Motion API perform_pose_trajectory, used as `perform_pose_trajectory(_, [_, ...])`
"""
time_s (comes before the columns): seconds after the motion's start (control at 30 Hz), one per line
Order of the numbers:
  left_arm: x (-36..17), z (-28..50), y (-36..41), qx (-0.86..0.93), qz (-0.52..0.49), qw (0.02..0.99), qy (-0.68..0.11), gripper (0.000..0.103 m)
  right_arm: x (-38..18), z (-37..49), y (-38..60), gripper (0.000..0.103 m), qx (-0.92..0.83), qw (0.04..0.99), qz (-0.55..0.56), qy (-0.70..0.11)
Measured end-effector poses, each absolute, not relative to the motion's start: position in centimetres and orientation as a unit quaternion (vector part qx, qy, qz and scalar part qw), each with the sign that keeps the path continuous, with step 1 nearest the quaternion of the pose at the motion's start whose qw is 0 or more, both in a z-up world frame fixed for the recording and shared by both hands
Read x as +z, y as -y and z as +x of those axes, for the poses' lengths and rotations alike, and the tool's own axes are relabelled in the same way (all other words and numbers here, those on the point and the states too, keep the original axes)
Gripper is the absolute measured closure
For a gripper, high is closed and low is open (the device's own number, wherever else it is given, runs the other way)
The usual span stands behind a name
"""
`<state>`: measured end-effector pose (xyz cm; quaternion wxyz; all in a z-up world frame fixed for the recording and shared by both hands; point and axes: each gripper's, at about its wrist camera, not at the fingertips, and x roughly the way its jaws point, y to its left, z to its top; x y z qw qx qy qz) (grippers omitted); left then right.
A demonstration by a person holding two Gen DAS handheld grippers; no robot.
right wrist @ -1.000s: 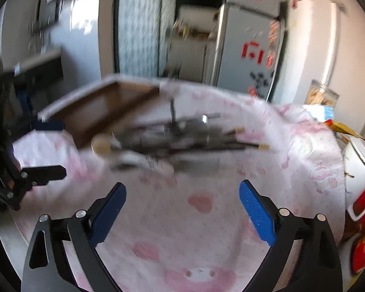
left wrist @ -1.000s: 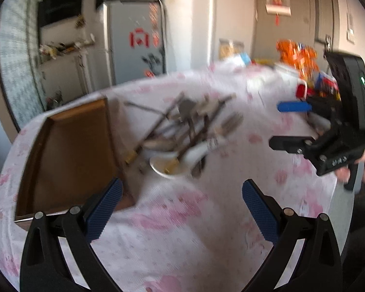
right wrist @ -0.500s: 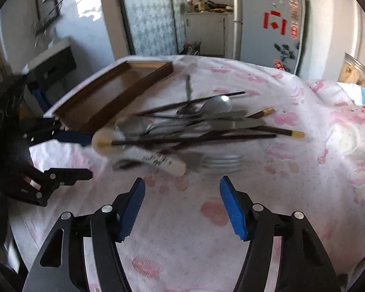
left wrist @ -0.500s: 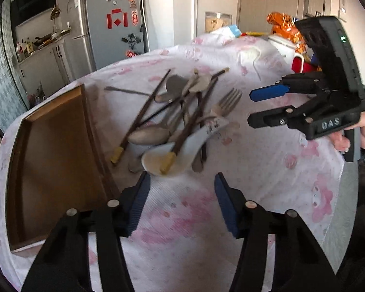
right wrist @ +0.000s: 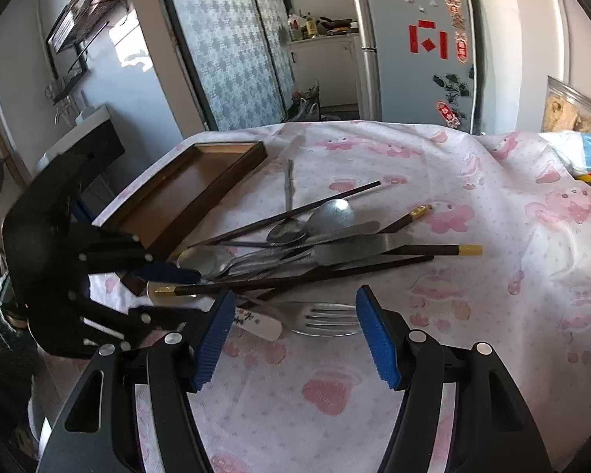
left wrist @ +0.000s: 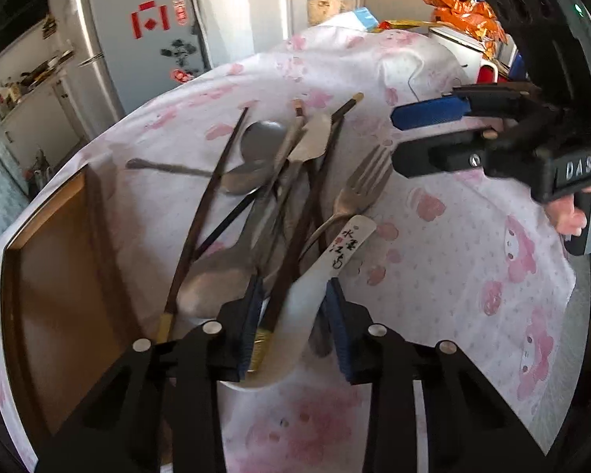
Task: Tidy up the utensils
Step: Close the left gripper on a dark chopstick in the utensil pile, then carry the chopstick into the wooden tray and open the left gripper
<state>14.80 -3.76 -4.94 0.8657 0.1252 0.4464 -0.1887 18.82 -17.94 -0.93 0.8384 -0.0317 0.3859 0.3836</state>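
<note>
Between the left gripper's (left wrist: 291, 315) blue pads, now narrowed from a wide spread a second ago, sit the bowl end of the white ceramic spoon (left wrist: 315, 276) and a gold-tipped chopstick (left wrist: 283, 287); whether the pads actually press them I cannot tell. The gripper has dropped into the near end of the utensil pile (right wrist: 295, 252), so a first pick looks under way. The right gripper (right wrist: 291, 331), fingers well apart and holding nothing, hangs over the fork (right wrist: 323, 317). The wooden tray (left wrist: 59, 295) lies just beside the pile, holding no utensils.
</note>
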Motion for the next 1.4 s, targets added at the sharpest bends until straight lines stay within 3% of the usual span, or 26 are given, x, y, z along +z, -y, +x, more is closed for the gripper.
perform_pose_trajectory(0.1, [-5.0,15.5,4.3,-0.195,0.134,0.858,-0.455,0.069,-1.0,20.2,18.9,0.038,0.385,0.831,0.008,-0.402])
perform_pose_trajectory(0.2, [-4.9,15.9,4.7,-0.212,0.133,0.851,-0.461,0.077,-1.1,21.3,19.4,0.038,0.389,0.821,0.045,-0.416])
perform_pose_trajectory(0.27, [-4.6,15.9,4.9,-0.23,0.125,0.846,-0.464,0.096,-1.1,21.6,19.5,0.038,0.39,0.817,0.057,-0.42])
perform_pose_trajectory(0.9, [-0.1,11.8,4.0,-0.256,0.076,0.872,-0.41,0.096,-3.9,20.1,15.9,0.039,0.391,0.751,0.181,-0.501])
perform_pose_trajectory(1.0, [-0.3,10.4,3.3,-0.249,0.083,0.875,-0.408,0.096,-4.1,19.8,15.6,0.073,0.367,0.762,0.194,-0.497])
perform_pose_trajectory(1.4, [0.6,6.7,-7.1,-0.141,0.039,0.911,-0.386,0.096,0.3,19.5,0.8,0.082,0.431,0.761,0.102,-0.474])
